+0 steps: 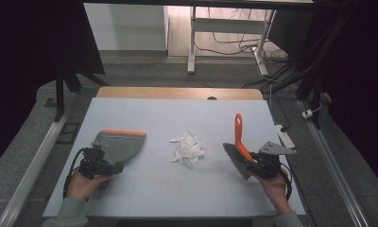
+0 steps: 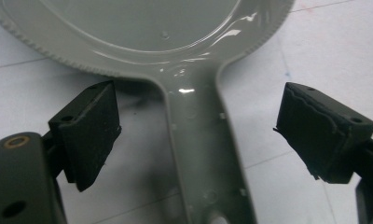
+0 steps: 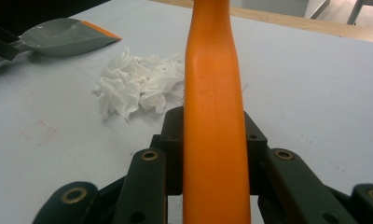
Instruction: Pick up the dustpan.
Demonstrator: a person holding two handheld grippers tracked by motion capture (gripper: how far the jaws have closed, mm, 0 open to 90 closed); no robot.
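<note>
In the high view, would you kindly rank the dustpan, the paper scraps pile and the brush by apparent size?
1. dustpan, largest.
2. brush and paper scraps pile: too alike to rank; the brush is longer, the pile wider.

Orange brush (image 1: 239, 137) upright, grey dustpan (image 1: 118, 144) flat

I count on table (image 1: 177, 113), white top: dustpan (image 1: 118, 144), grey with orange lip: one. Brush (image 1: 239, 146), orange handle: one. Heap of torn white paper (image 1: 188, 149): one. Grippers: two, left gripper (image 1: 96, 163) and right gripper (image 1: 262, 165). Hands I see: two.
</note>
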